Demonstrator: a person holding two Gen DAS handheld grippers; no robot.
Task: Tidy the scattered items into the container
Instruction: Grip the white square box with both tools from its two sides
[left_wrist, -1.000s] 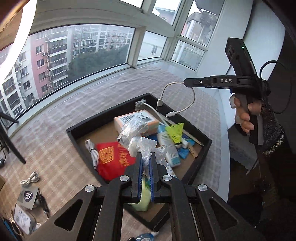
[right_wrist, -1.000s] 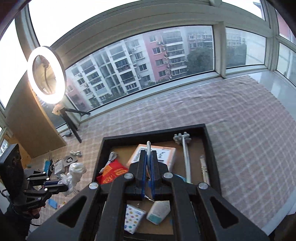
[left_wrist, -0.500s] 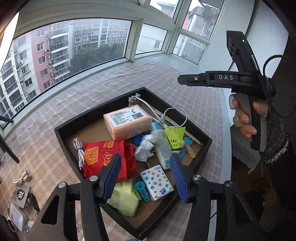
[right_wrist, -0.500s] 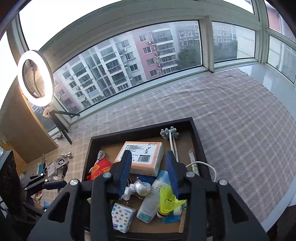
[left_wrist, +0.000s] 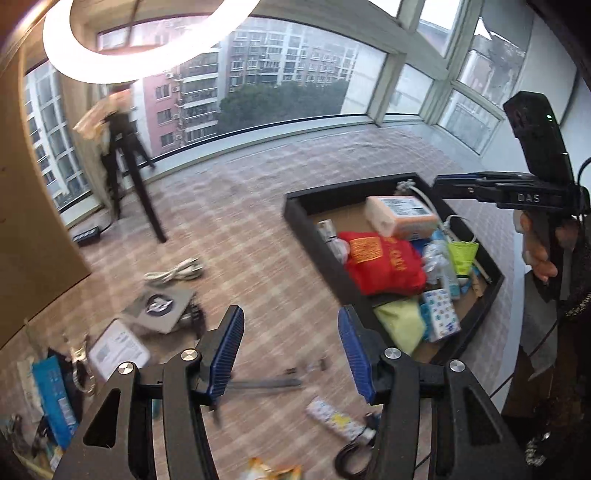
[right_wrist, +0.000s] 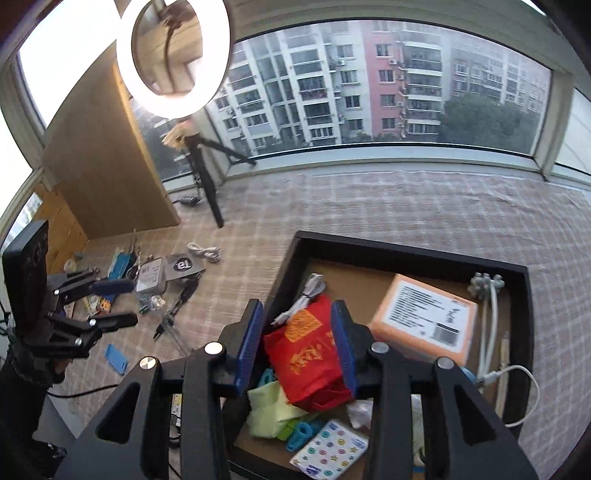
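Observation:
A black tray (left_wrist: 295, 214) (right_wrist: 406, 251) on the checked cloth holds a red pouch (left_wrist: 384, 262) (right_wrist: 310, 354), an orange box (left_wrist: 400, 216) (right_wrist: 424, 321), a white cable, a yellow shuttlecock (left_wrist: 461, 254) and other small items. My left gripper (left_wrist: 290, 354) is open and empty, left of the tray over the cloth. It also shows in the right wrist view (right_wrist: 110, 302). My right gripper (right_wrist: 297, 343) is open and empty above the tray's left part. It shows at the tray's far right in the left wrist view (left_wrist: 465, 184).
Scattered on the cloth left of the tray: a coiled white cable (left_wrist: 177, 271) (right_wrist: 205, 253), a grey card with a round logo (left_wrist: 160, 306) (right_wrist: 183, 264), a white tag (left_wrist: 118, 349), a blue packet (left_wrist: 51, 395), a metal tool (left_wrist: 269, 382). A ring light on a tripod (right_wrist: 173, 55) stands behind.
Both grippers opened, dropping the plastic bag and the white cable into the tray. My left gripper then swung left, away from the tray, over the scattered items.

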